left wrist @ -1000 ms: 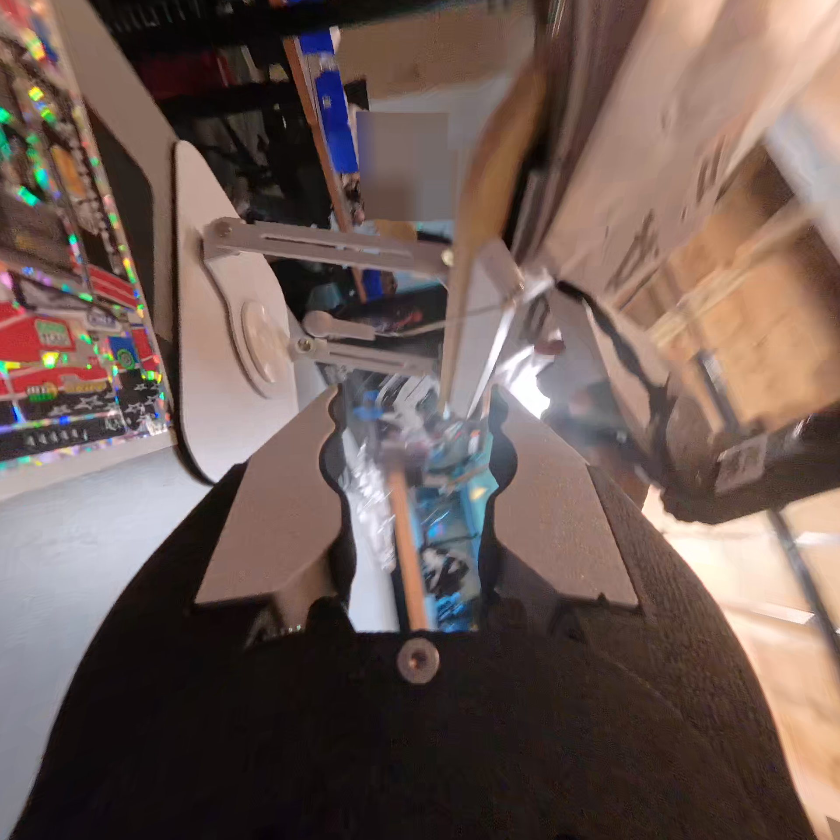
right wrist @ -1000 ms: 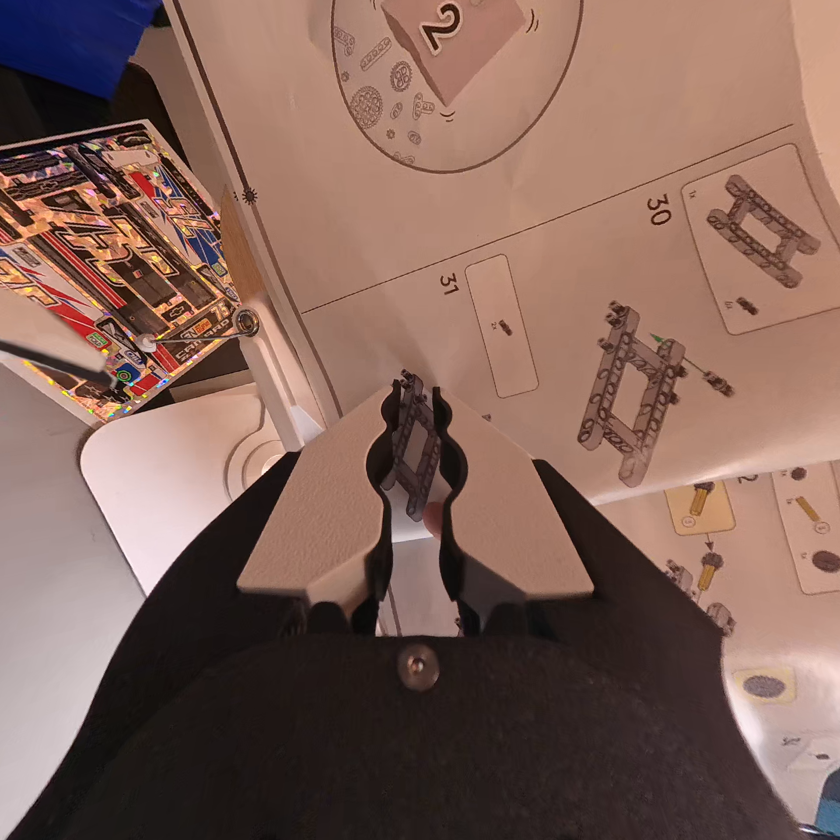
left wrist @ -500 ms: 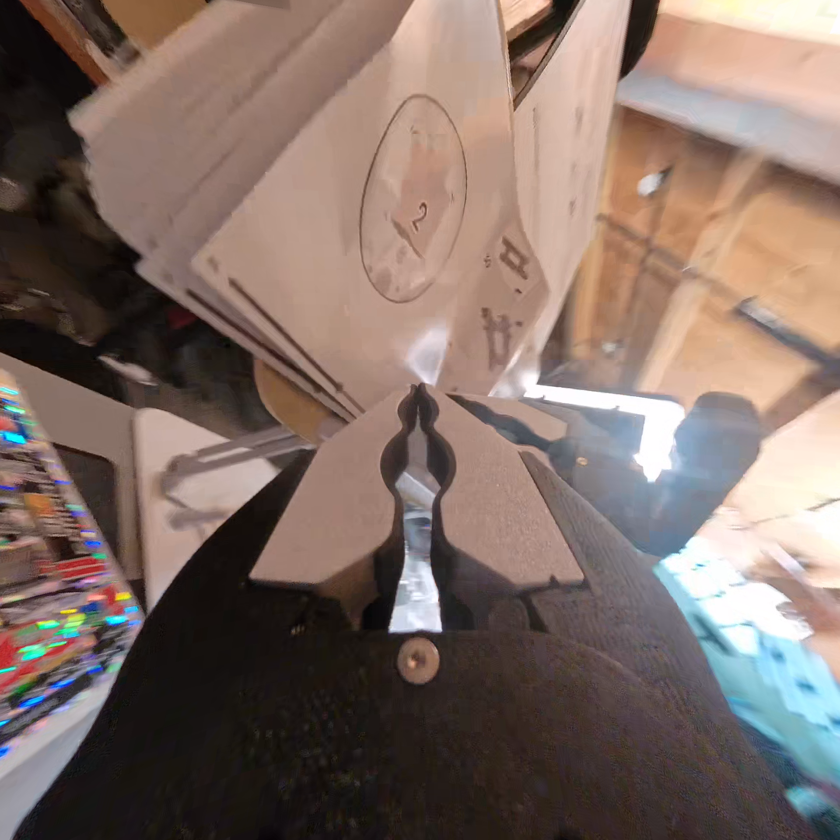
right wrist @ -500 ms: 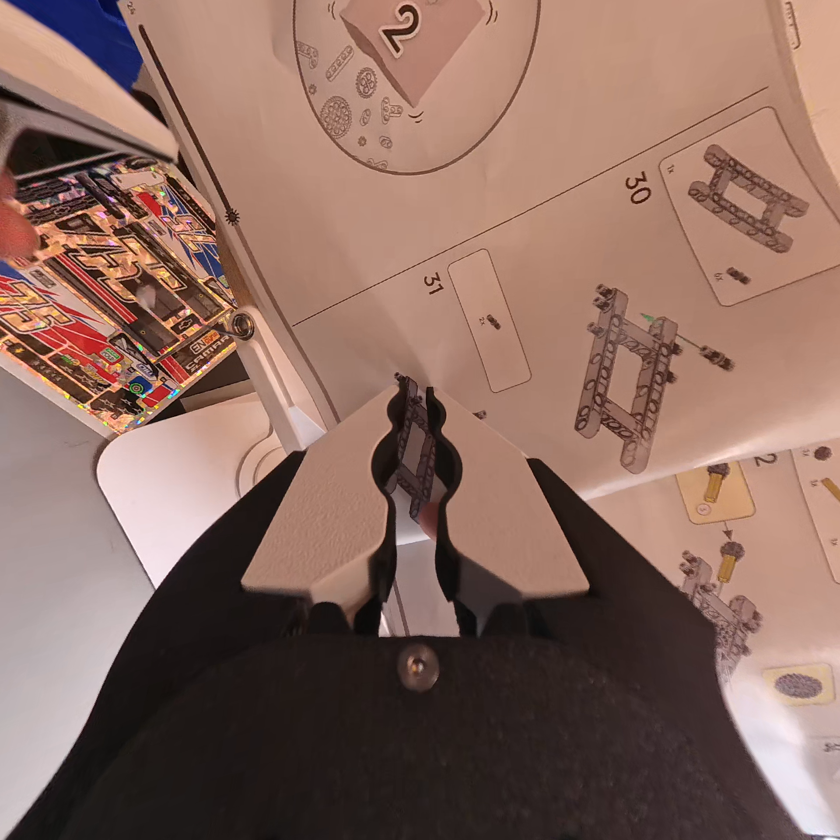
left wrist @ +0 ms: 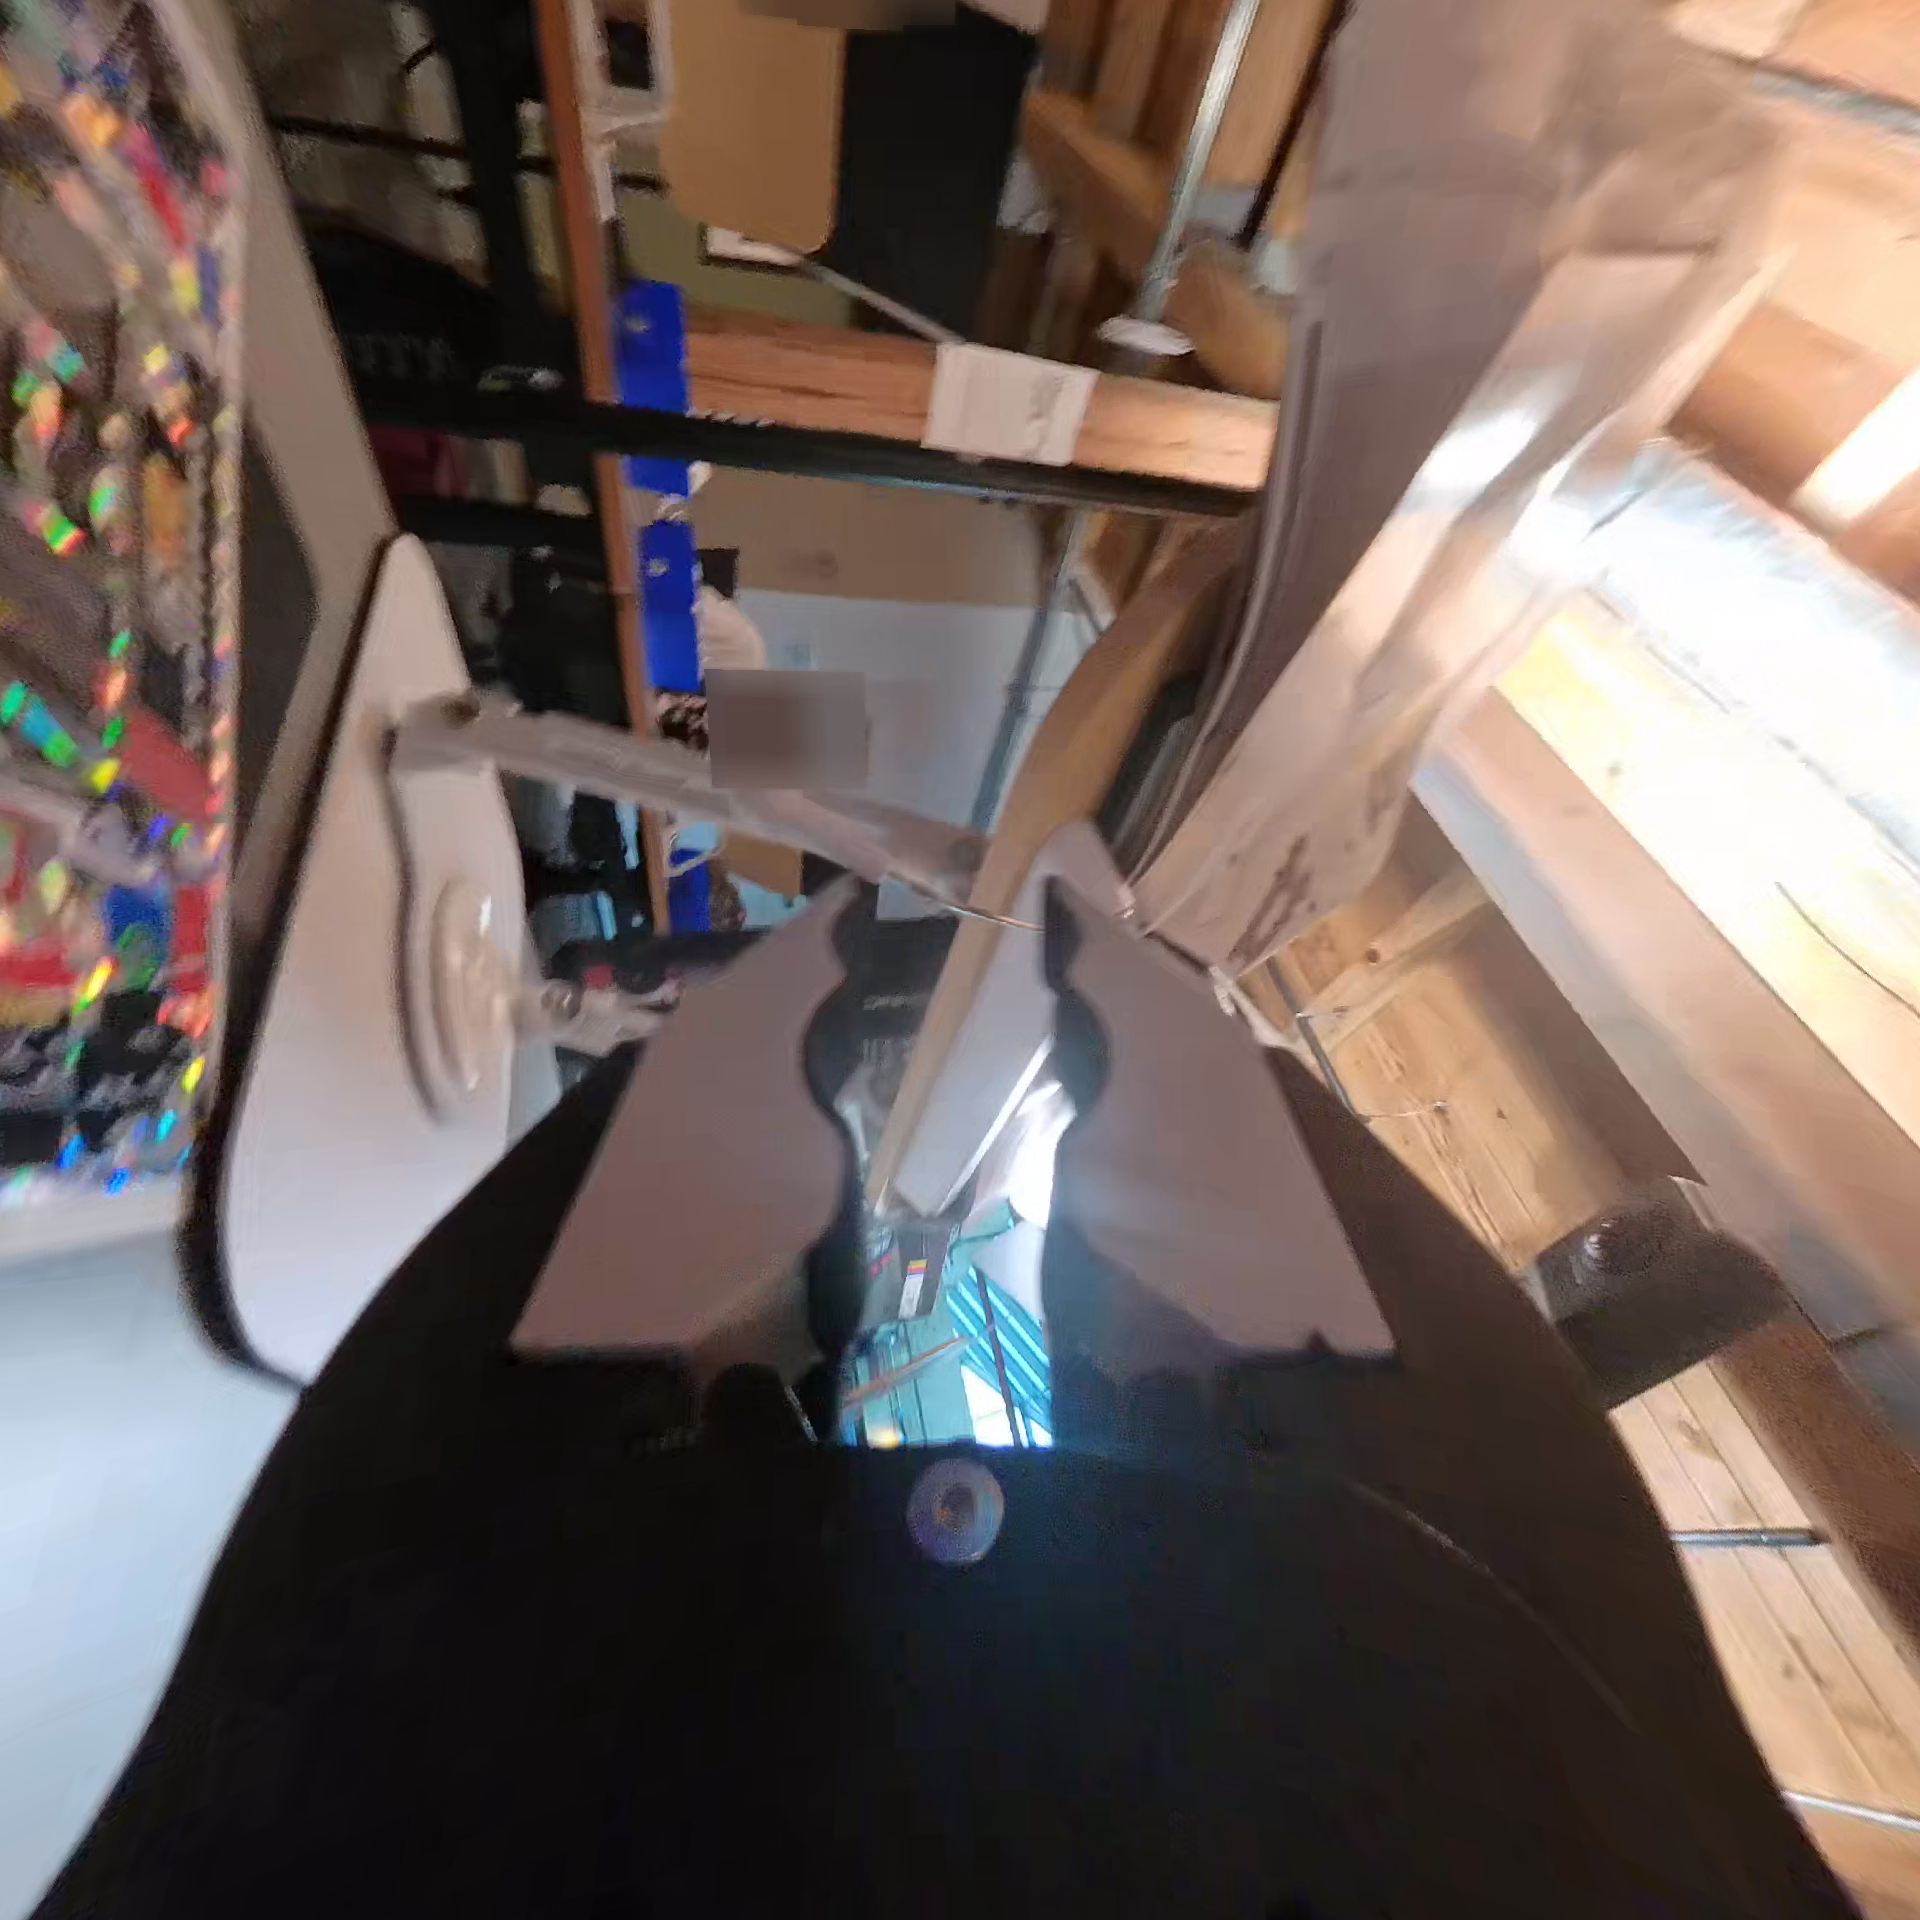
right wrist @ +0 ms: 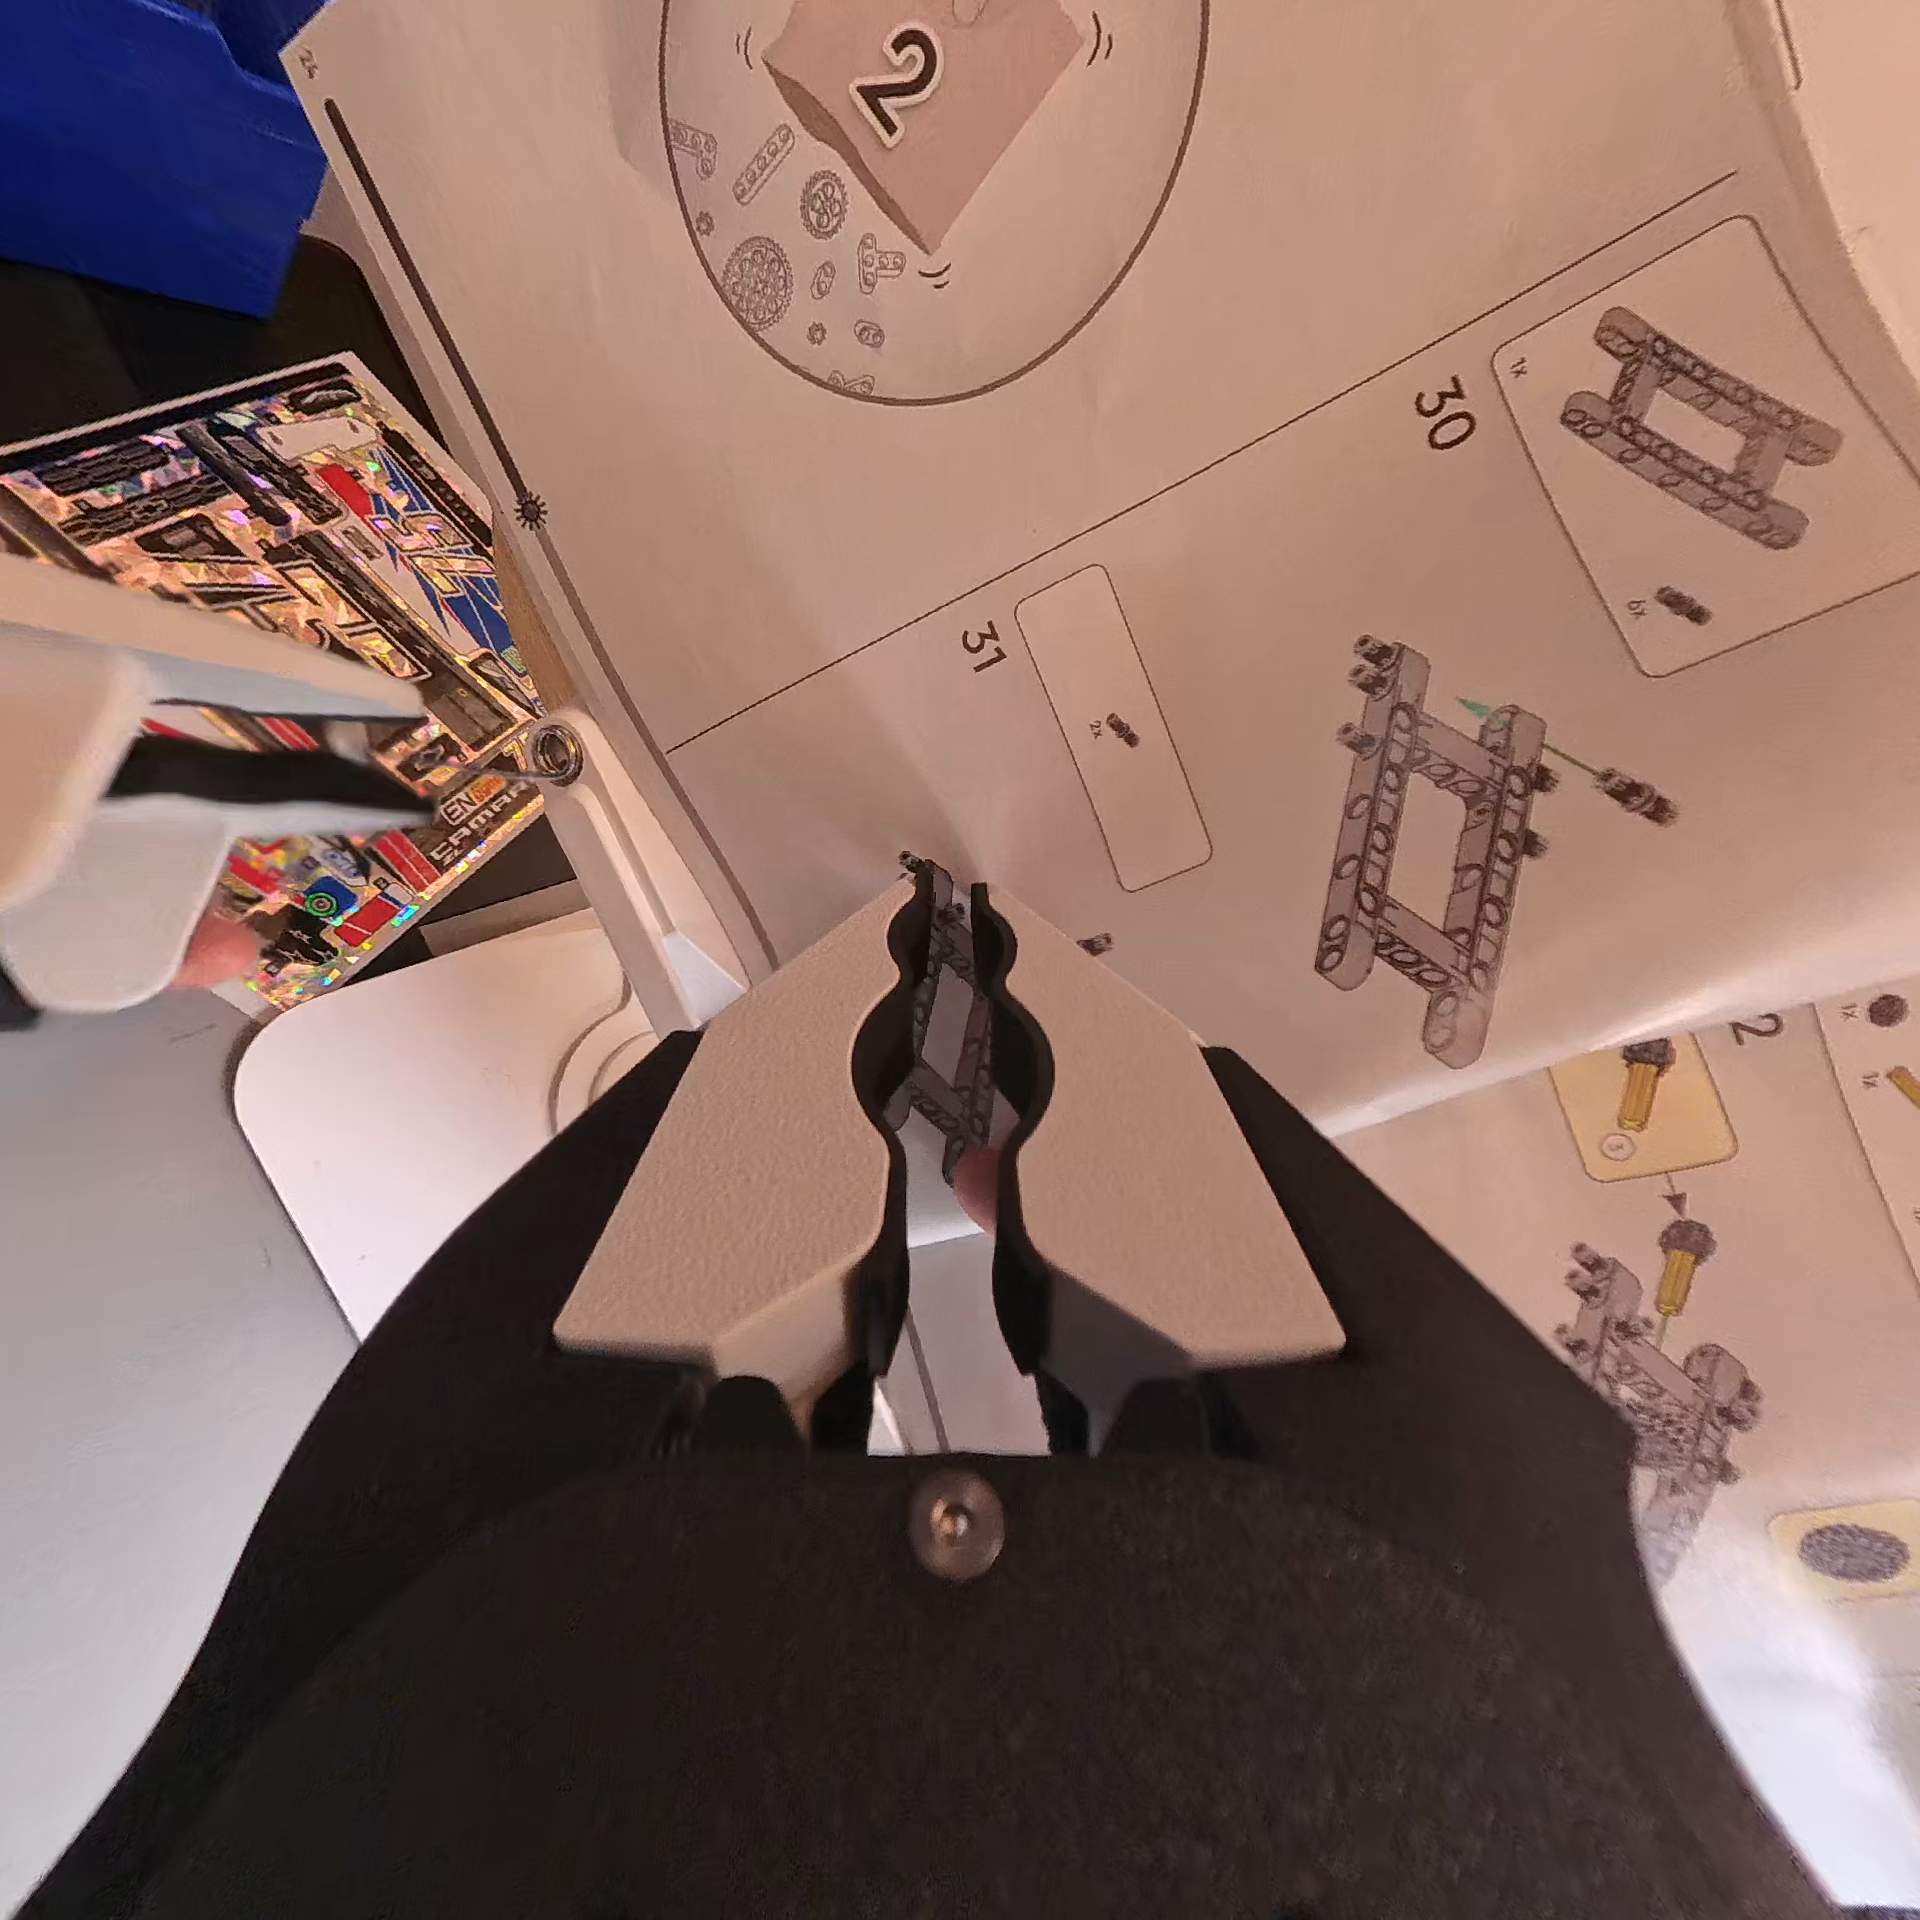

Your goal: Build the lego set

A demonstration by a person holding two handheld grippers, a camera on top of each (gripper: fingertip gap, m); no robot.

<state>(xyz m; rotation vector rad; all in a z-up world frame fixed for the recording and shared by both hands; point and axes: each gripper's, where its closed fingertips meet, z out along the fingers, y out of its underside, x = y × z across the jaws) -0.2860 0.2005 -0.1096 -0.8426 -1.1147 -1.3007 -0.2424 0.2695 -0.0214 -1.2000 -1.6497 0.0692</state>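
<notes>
The lego instruction booklet (right wrist: 1039, 520) stands open on a white book stand (right wrist: 416, 1091), showing drawings of grey beam frames. My right gripper (right wrist: 945, 891) is shut on the lower edge of the open page. My left gripper (left wrist: 951, 904) is open and empty, its jaws on either side of the stand's tan back board, seen edge-on. The booklet's pages (left wrist: 1455, 520) curl up at the upper right of the left wrist view. The left gripper's white fingers (right wrist: 104, 686) also show at the left edge of the right wrist view, over the sticker sheet. No loose lego pieces are in view.
A holographic sticker sheet (right wrist: 312, 540) lies left of the stand and also shows in the left wrist view (left wrist: 104, 623). A blue bin (right wrist: 135, 135) sits at the far left. The stand rests on a pale table (right wrist: 125, 1351). Wooden shelving (left wrist: 935, 405) stands behind. Left tips to right tips: about 12 cm.
My left gripper was shut at the booklet's page half a second ago and is now open and swung away to the stand's edge. My right gripper has kept its hold on the page.
</notes>
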